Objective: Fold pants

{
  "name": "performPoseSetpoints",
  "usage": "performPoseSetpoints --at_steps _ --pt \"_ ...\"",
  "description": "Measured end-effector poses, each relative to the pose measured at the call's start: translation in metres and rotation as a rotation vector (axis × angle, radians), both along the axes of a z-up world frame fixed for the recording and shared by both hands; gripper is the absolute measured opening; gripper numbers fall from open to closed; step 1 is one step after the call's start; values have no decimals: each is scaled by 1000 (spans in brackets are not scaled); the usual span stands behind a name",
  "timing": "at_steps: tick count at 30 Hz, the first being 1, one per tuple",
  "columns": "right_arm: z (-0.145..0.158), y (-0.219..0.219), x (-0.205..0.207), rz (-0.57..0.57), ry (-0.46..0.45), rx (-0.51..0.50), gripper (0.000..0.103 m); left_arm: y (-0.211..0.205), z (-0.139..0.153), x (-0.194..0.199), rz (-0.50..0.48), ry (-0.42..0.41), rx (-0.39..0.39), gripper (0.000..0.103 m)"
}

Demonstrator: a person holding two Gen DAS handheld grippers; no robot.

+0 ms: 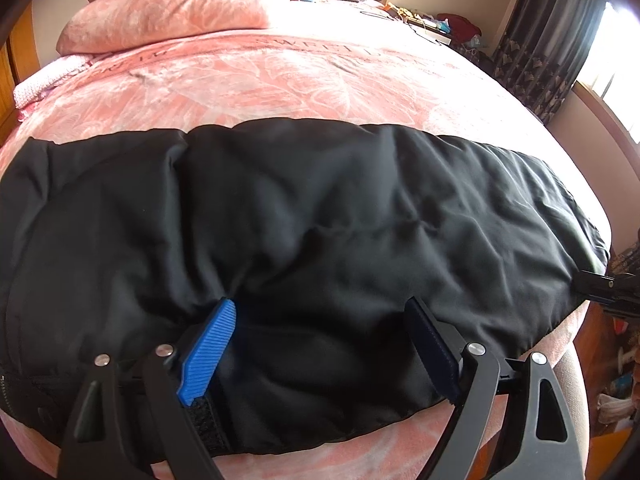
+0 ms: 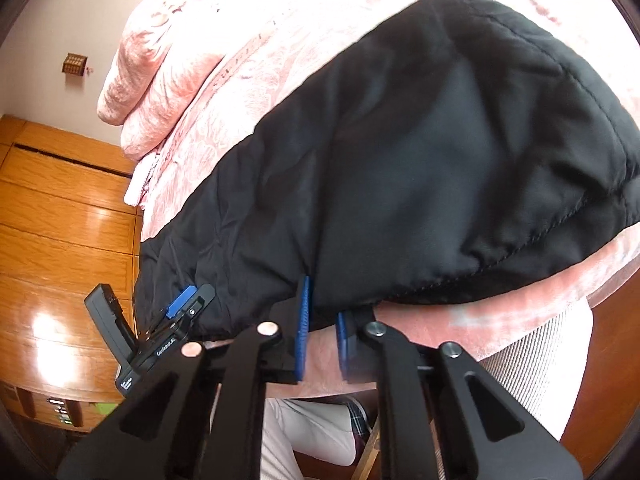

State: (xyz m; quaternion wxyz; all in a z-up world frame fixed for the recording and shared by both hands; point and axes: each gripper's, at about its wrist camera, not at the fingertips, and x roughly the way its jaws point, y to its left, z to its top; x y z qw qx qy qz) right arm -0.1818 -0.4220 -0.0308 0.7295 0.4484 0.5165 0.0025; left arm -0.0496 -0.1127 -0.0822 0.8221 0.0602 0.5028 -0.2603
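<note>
1. Bedroom; pink patterned blanket [image 1: 240, 88] covers a bed. Black pants [image 1: 320, 208] lie spread crosswise on it, along the edge nearest the cameras, puffy and creased.
2. Beyond the pants, at the far left end of the bed: stacked pink quilts [image 1: 168, 12]. Beyond the pants to the right: dark curtain [image 1: 552, 40] beside a bright window.
3. Left gripper [image 1: 320, 306] is released, jaws spread wide, and angled down onto the near edge of the pants. The blue finger [image 1: 208, 352] and the dark one both rest on the cloth, and a bulge of fabric sits between them. No squeeze shows.
4. Right gripper [image 2: 323, 300] is at the hem end of the pants, low at the bed's edge. Its blue pads [image 2: 303, 332] are drawn close, only a narrow gap left, and their tips clench the hem's lower edge; pink blanket shows through lower down.
5. From the right wrist view the left gripper appears further along the same near edge of the pants, tips on the black cloth.
6. Left of the pants in that view: wooden cabinet [image 2: 60, 220], glossy, with sun glare.
7. Below the pants, under the right gripper: a person's leg in pale trousers [image 2: 312, 432].
</note>
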Motion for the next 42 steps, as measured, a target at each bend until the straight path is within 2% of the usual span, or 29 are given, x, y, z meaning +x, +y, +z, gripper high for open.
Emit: performPoseSetpoints --at_steps 3,5,7,10,14,17,21,22,24,26,28,31,34,36,38,42 --pt "2 5 3 41 33 -59 8 -3 -1 -3 -2 -8 7 89" --pt "-12 9 6 58 88 -81 8 -7 -3 -6 -14 -21 29 91" --pt "-20 10 9 60 102 -79 8 -10 -2 -8 -19 -27 43 92" --pt "-12 7 6 62 77 -89 19 -9 3 -7 -5 -5 26 92" --pt "1 -15 -10 2 62 -81 34 -14 20 -13 -17 -45 2 92" --pt "7 -37 -22 -67 76 -98 36 -29 29 -20 -75 -81 0 92" --pt "6 -60 -34 -137 110 -113 41 -49 21 -22 -124 -69 14 92" --pt "3 -63 -35 -148 107 -101 39 -53 18 -22 -129 -58 17 92" --pt "-4 -73 -38 -190 107 -76 12 -57 10 -21 -132 -40 24 92" --pt "-5 -78 -39 -200 88 -67 8 -59 5 -21 -135 -37 35 92" --pt "4 -78 -40 -177 58 -102 6 -59 4 -20 -134 -38 36 92" --pt "-3 -74 -38 -143 110 -142 7 -59 1 -19 -130 -31 35 92" --pt "-7 -75 -38 -130 110 -147 13 -60 1 -18 -130 -27 42 93" --pt "3 -76 -40 -134 97 -172 37 -59 4 -18 -126 -19 43 93" --pt "11 -78 -46 -152 93 -168 44 -56 8 -18 -113 -8 27 93" --pt "11 -75 -58 -163 76 -42 49 -46 17 -17 -81 -2 -7 93"
